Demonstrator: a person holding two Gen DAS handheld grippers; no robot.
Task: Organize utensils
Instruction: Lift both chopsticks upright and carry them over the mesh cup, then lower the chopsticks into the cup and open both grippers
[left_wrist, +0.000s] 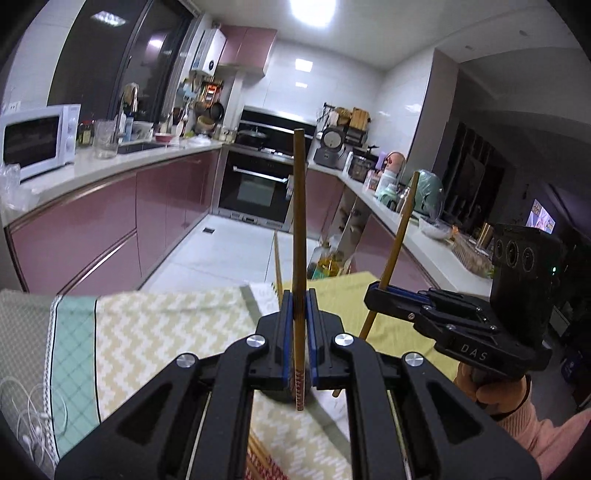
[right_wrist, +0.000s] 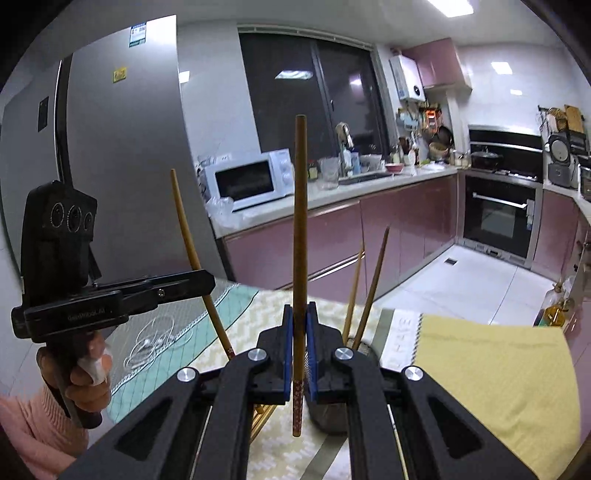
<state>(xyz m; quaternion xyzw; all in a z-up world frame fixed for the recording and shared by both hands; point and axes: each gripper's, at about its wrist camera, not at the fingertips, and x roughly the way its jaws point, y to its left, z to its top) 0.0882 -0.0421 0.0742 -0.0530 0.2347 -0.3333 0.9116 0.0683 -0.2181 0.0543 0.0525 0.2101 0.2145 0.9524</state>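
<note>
Each claw was squeezed shut on one chopstick, held up above the table: the left claw (left_wrist: 299, 314) gripped the left chopstick (left_wrist: 299, 221), the right claw (right_wrist: 300, 325) the right chopstick (right_wrist: 300, 221). Best to keep both tight and upright, then lower them slowly into the dark holder (right_wrist: 364, 347) beside the other chopsticks (right_wrist: 373, 284).

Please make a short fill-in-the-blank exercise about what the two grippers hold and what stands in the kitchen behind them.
1. Each gripper, the left gripper and the right gripper, is shut on one ____.
2. The chopstick in the left gripper stands nearly ____.
3. The white microwave stands on the ____.
4. The cabinet doors below the counter are ____ in colour.

Missing words: chopstick; upright; counter; pink
</note>
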